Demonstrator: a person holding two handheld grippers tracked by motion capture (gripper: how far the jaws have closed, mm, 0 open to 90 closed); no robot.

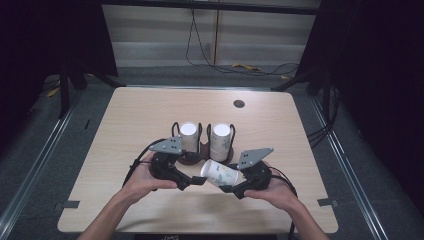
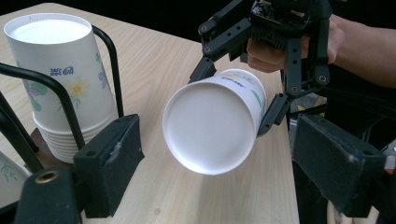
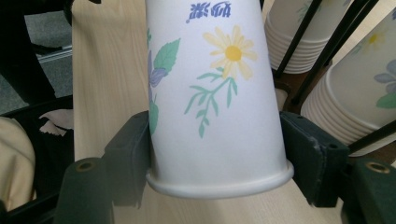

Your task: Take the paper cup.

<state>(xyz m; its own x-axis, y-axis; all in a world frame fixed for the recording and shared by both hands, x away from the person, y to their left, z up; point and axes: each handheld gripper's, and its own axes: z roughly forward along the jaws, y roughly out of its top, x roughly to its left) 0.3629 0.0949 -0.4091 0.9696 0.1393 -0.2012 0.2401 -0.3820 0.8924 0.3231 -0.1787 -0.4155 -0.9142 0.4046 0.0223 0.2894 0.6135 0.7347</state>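
Note:
A white paper cup (image 1: 220, 174) printed with flowers lies on its side above the table, its flat bottom turned to my left gripper (image 1: 192, 181). My right gripper (image 1: 232, 183) is shut on the cup. In the right gripper view both pads (image 3: 133, 149) press on the cup (image 3: 215, 93) just above its rolled rim. In the left gripper view my left gripper (image 2: 222, 130) stands open, its jaws wide apart. There the cup's round bottom (image 2: 210, 126) faces the camera, a little ahead of the jaws and apart from both pads.
Behind the hands a black wire rack (image 1: 190, 159) holds two upside-down stacks of the same cups (image 1: 188, 135) (image 1: 220, 137). The wooden table (image 1: 140, 115) has a round cable hole (image 1: 239, 104) at the back right. Dark floor and rails surround it.

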